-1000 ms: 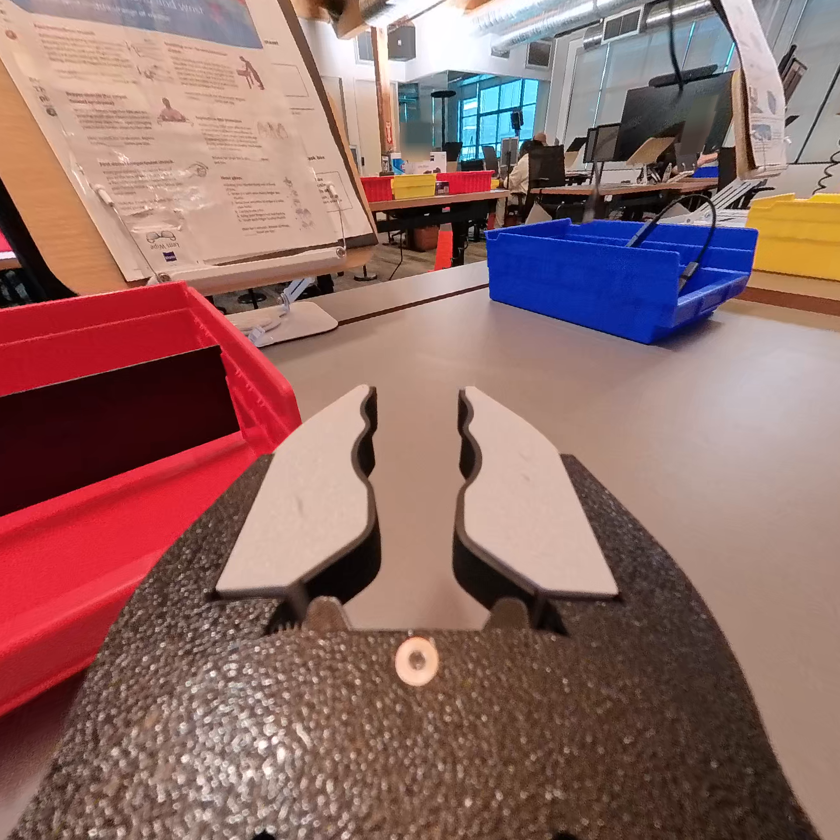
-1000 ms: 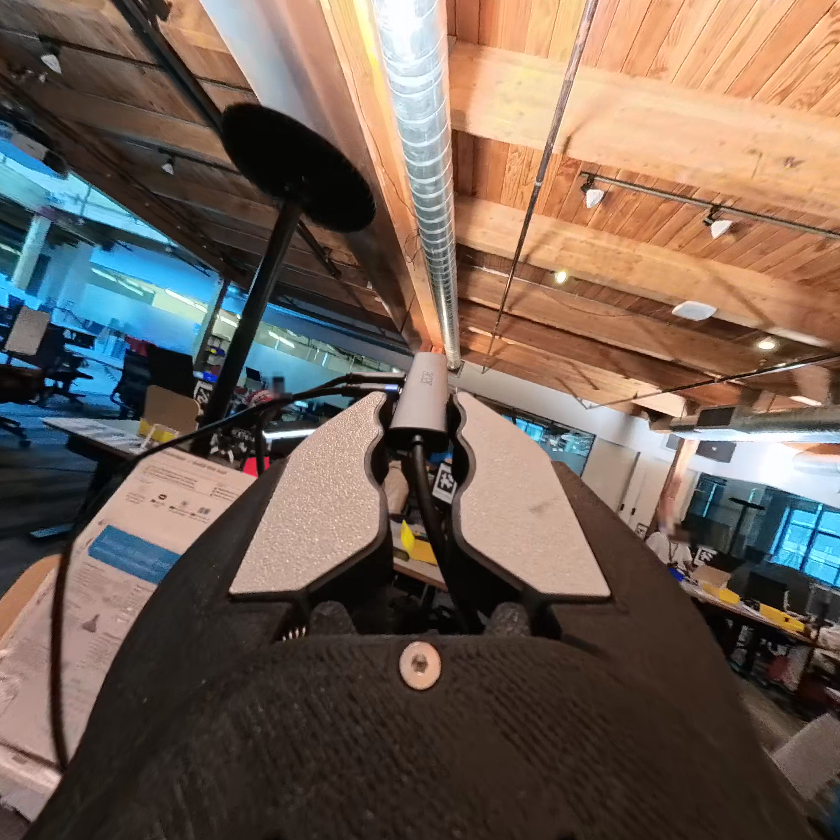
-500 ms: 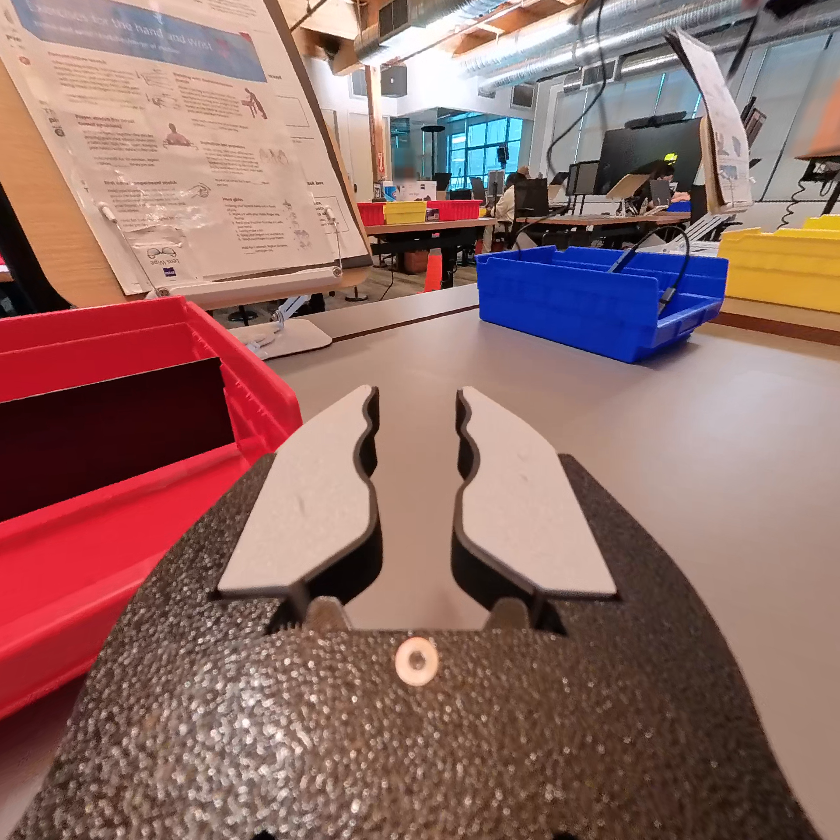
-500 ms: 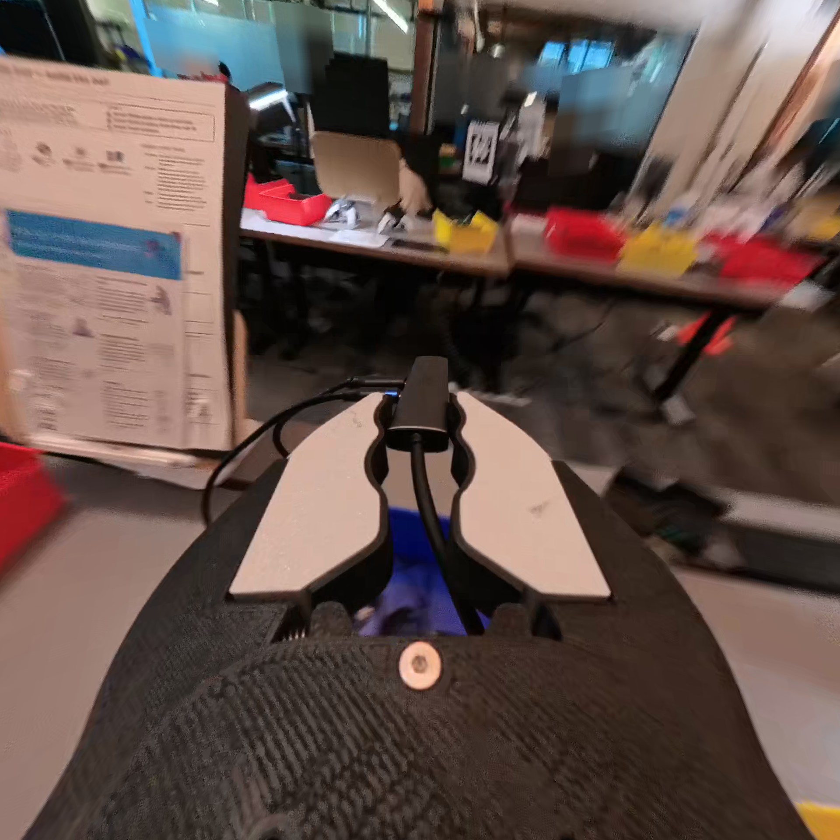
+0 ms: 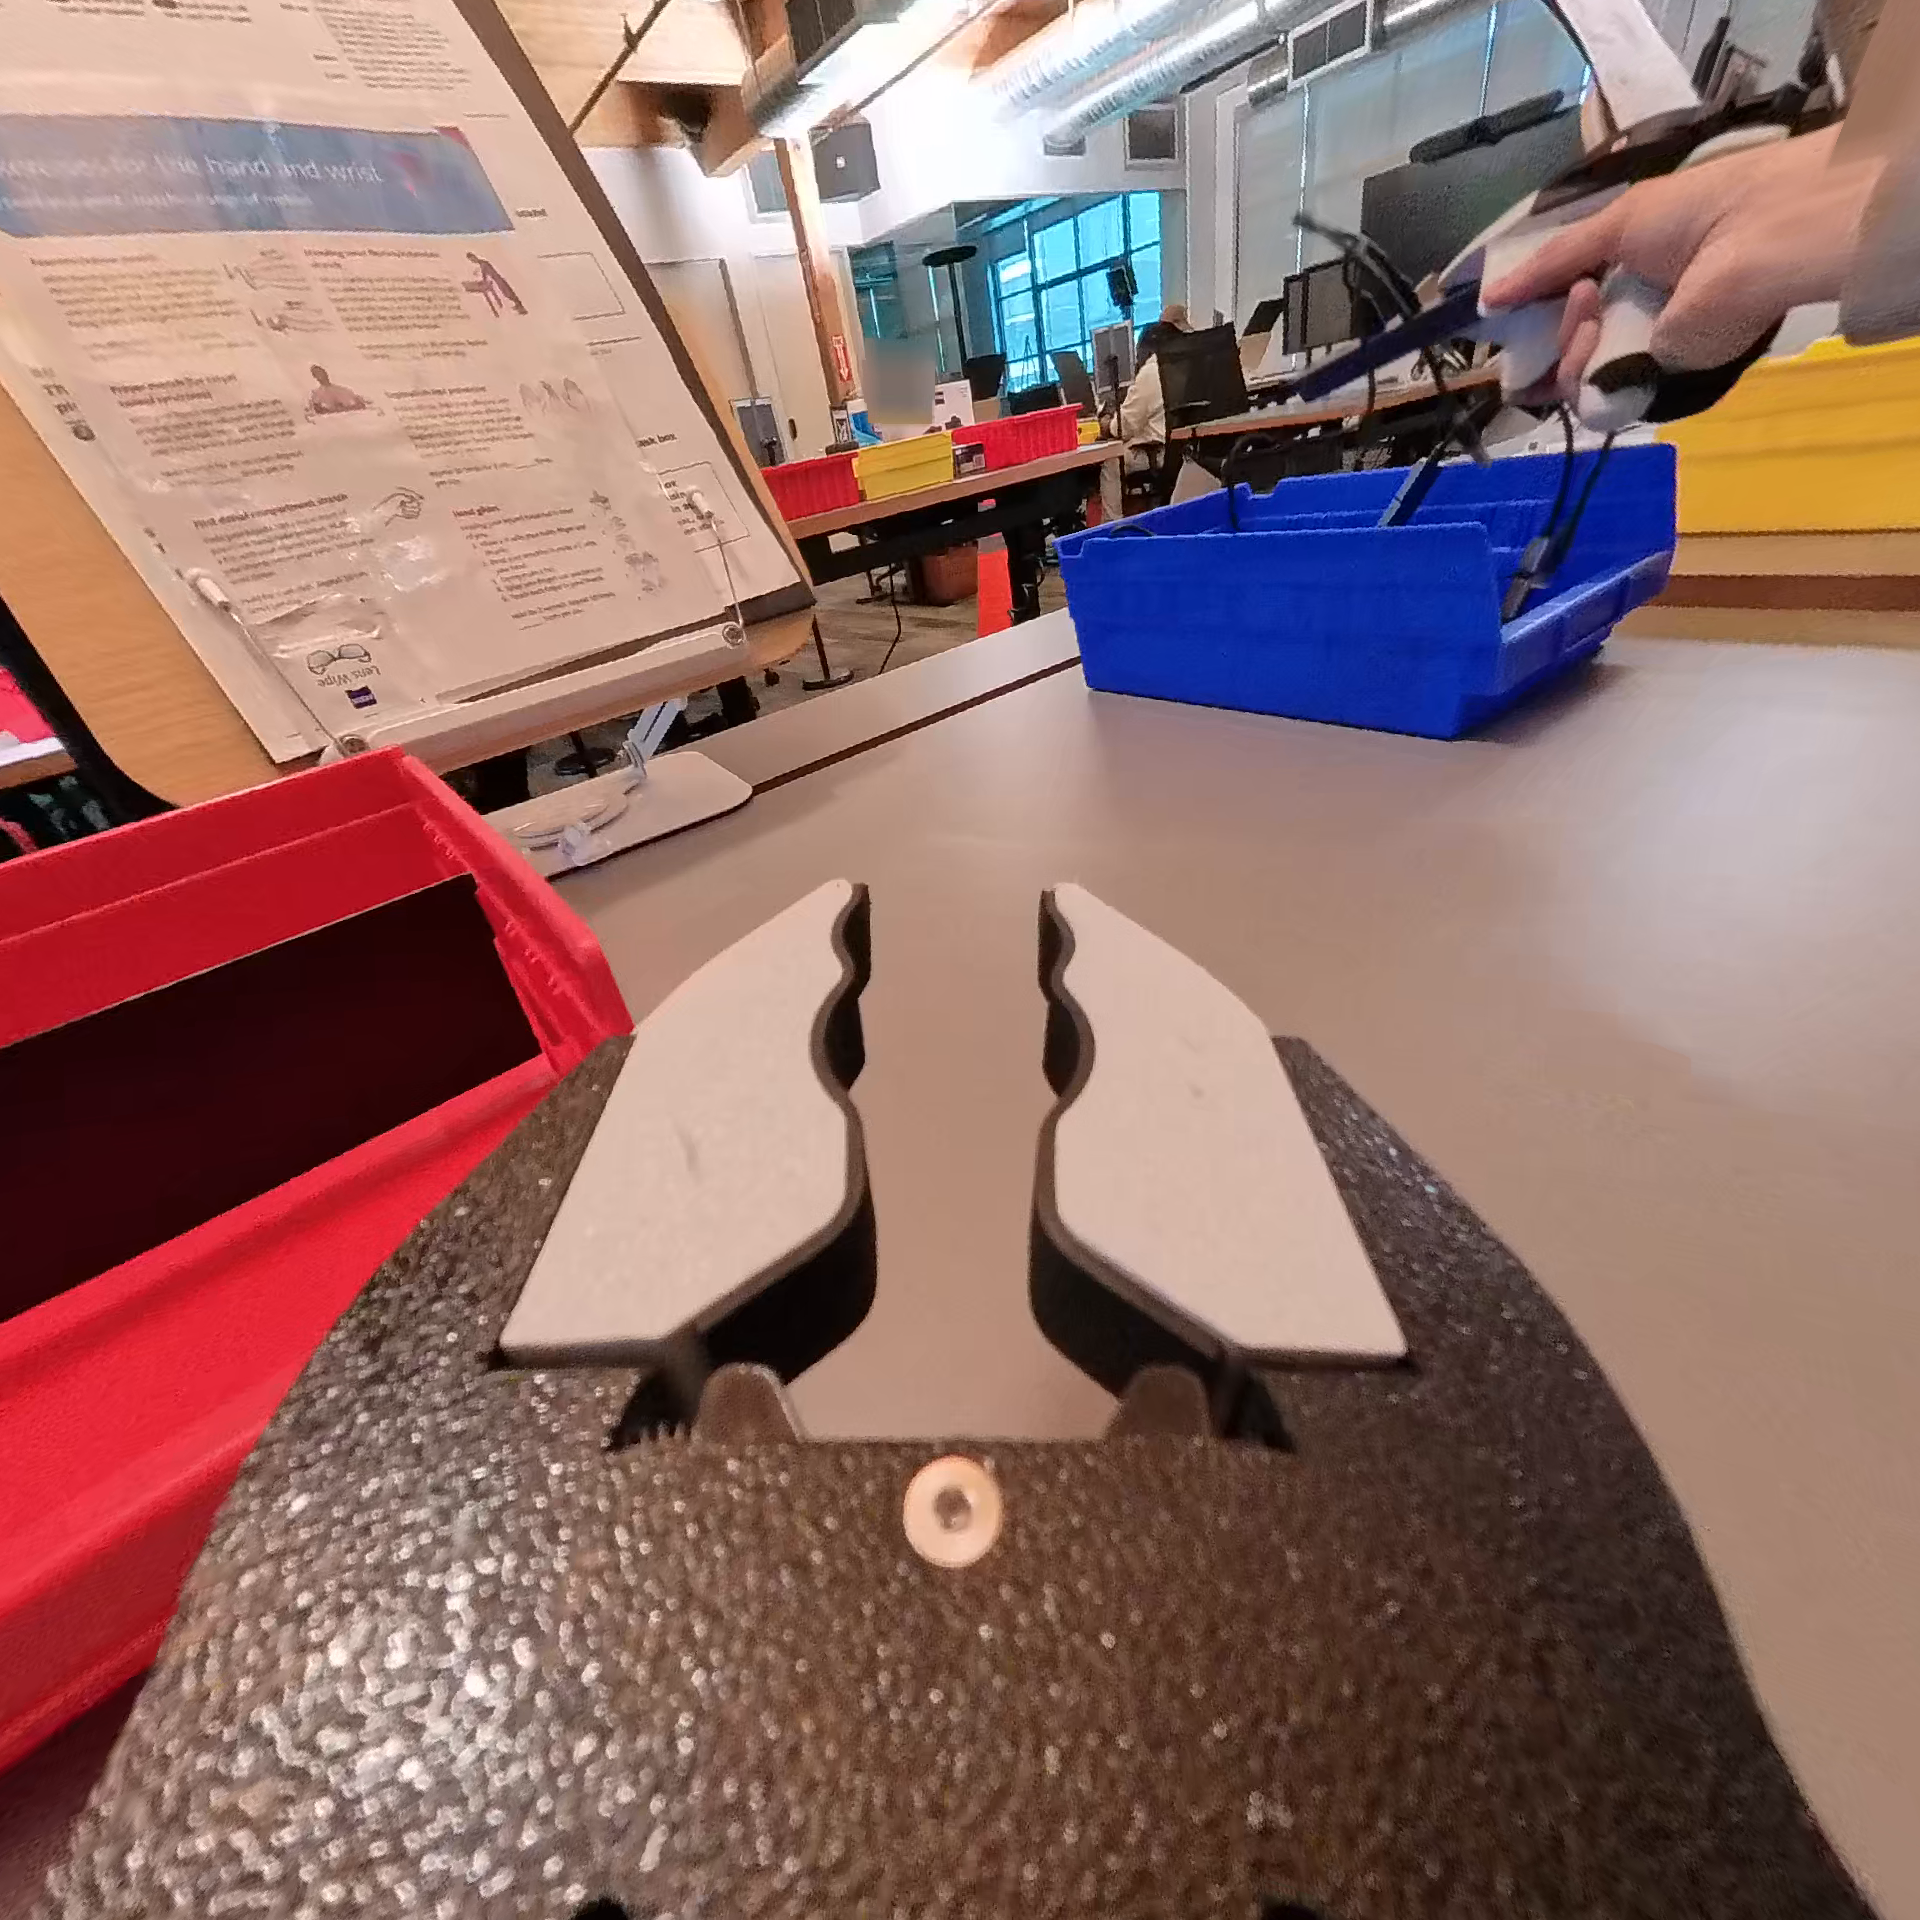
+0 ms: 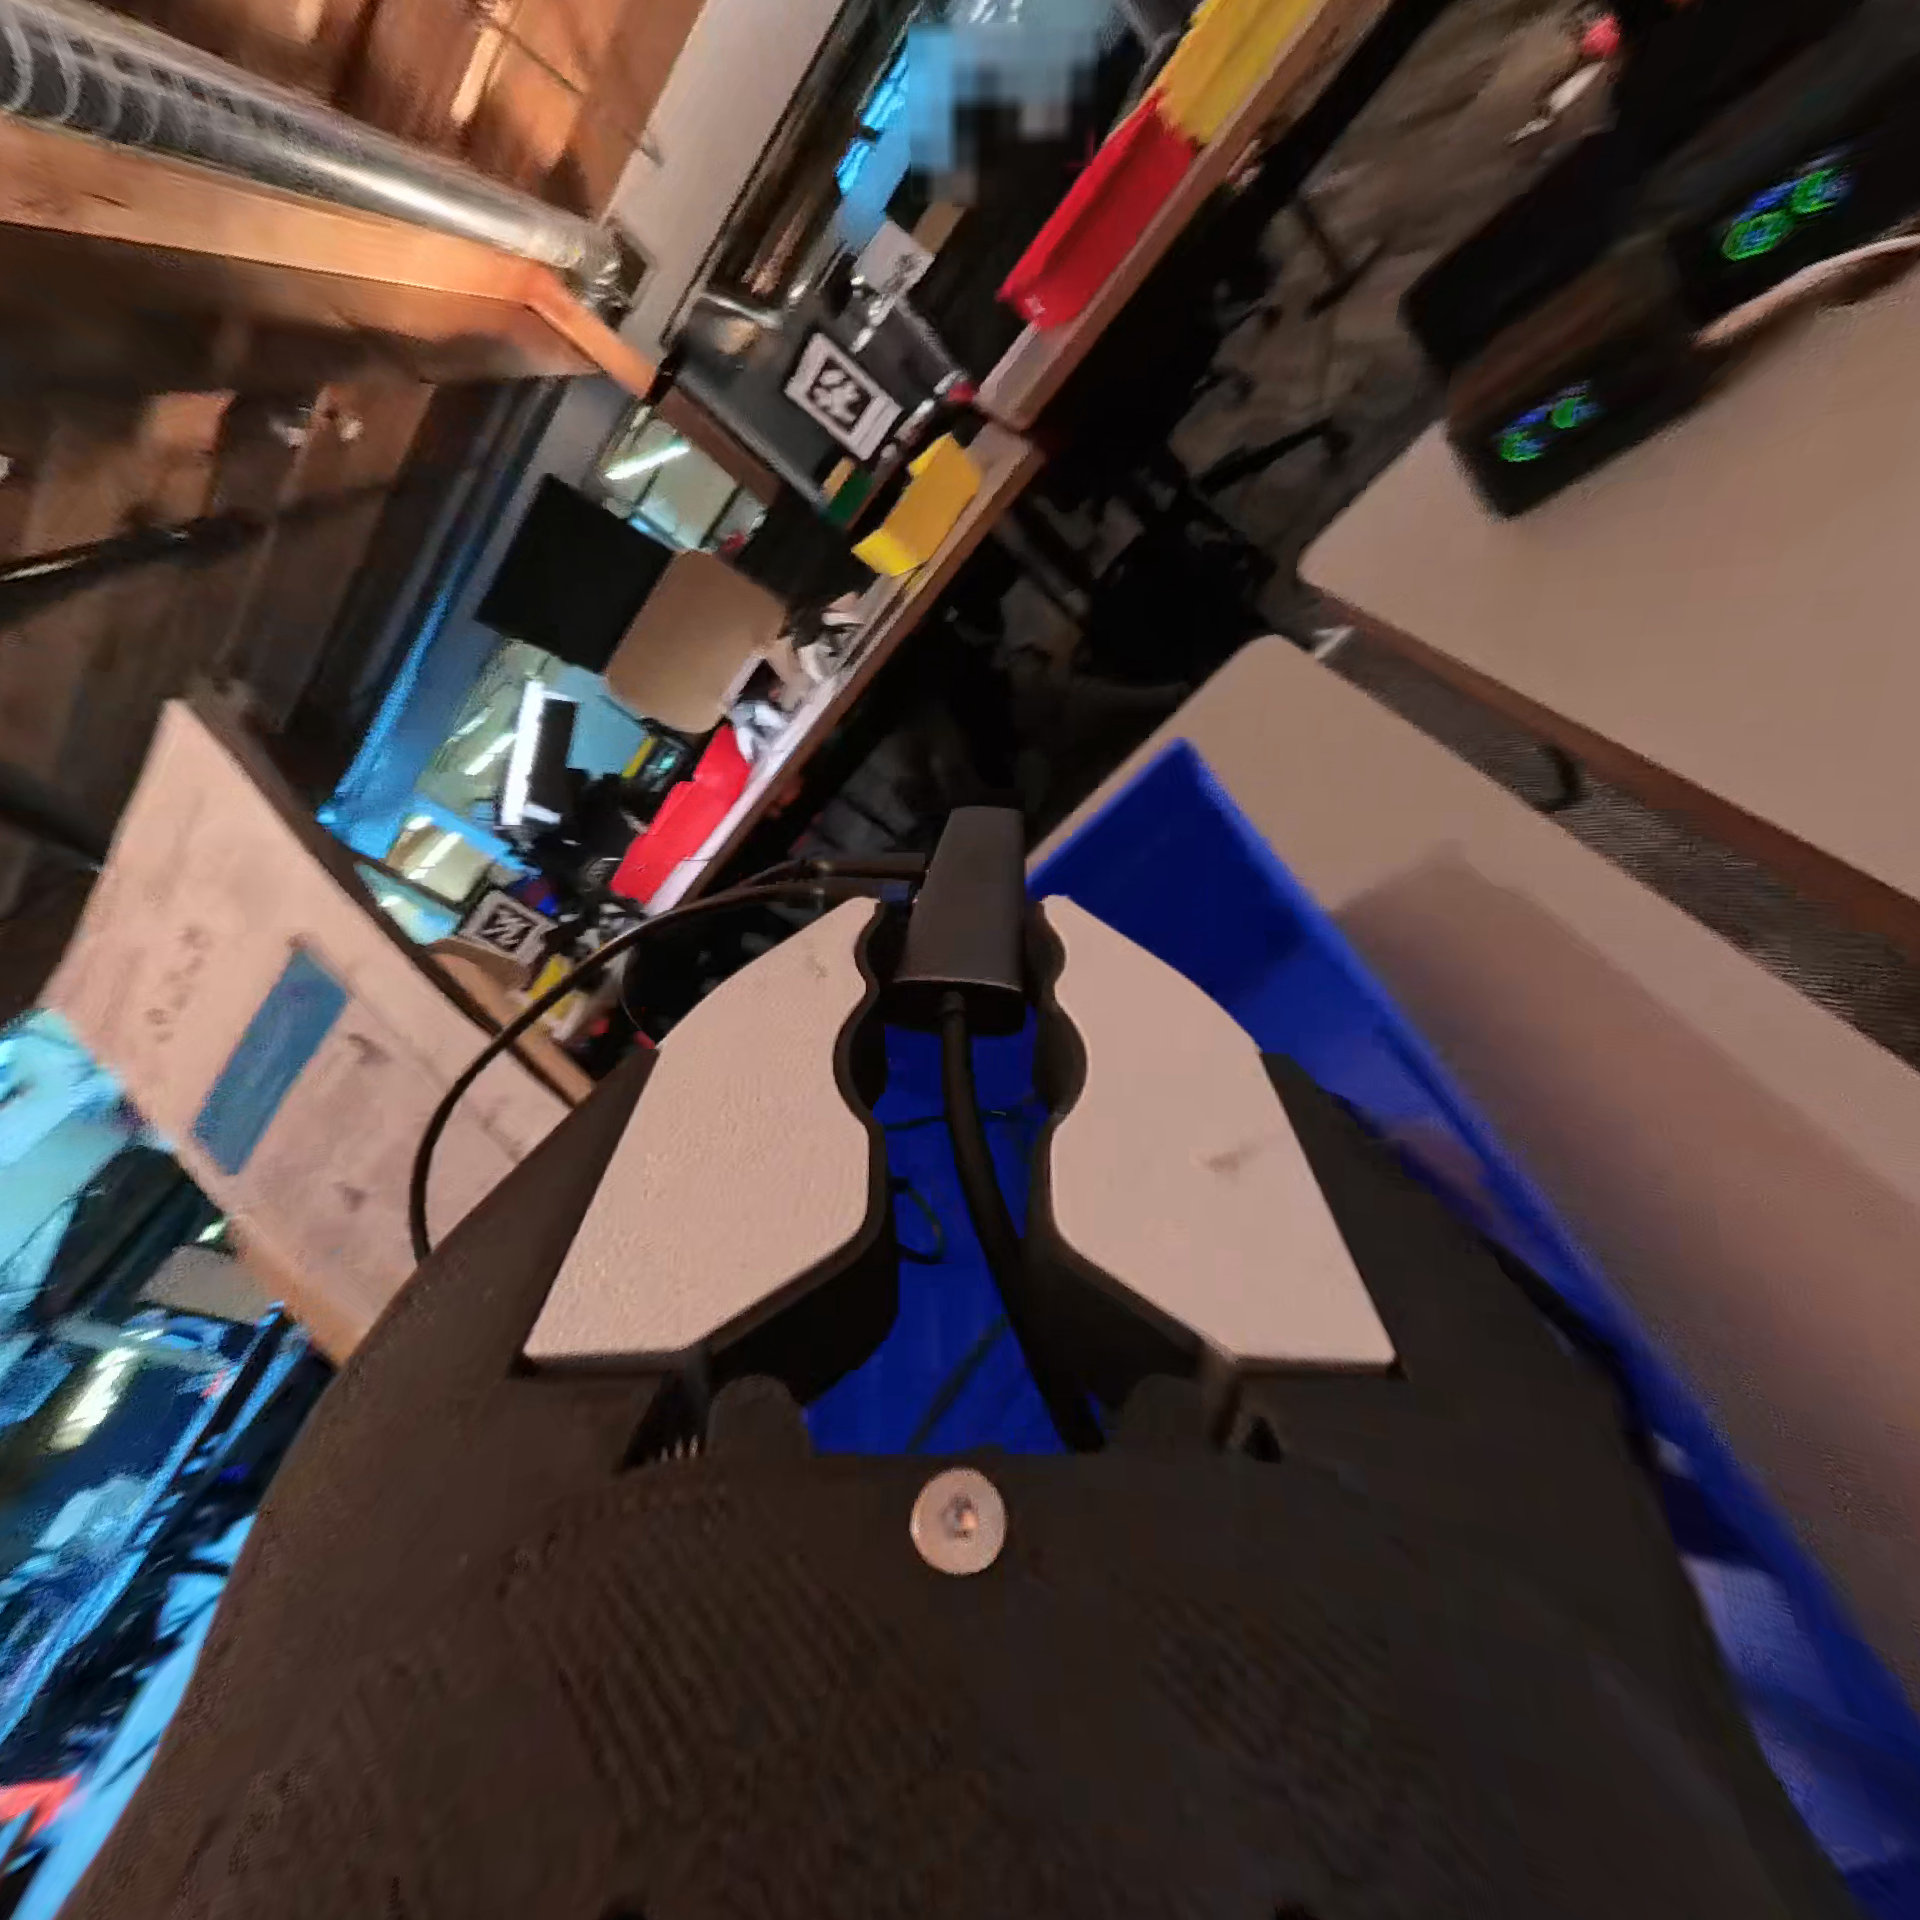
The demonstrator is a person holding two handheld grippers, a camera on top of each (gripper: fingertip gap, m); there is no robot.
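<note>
Left claw (image 5: 951, 914) is sitting low over the grey table (image 5: 1455, 987), released, with bare table showing between its fingers. A red bin (image 5: 208, 1143) is lying just beside it at 9 o'clock. A poster board on a stand (image 5: 343, 343) is leaning behind the bin at 11 o'clock. A blue bin (image 5: 1299, 634) is resting well apart at 1 o'clock, with a yellow bin (image 5: 1808, 447) beyond it.

Right claw (image 6: 961, 914) is clenching a dark adapter block (image 6: 966, 904) at its fingertips. The block's black cable (image 6: 987, 1195) is running back between the fingers, and thinner leads are looping off toward 9 o'clock. The view is tilted and blurred. The claw is hanging over the blue bin (image 6: 1299, 997).

In the left wrist view a hand (image 5: 1704, 249) is holding that claw above the blue bin at 2 o'clock.
</note>
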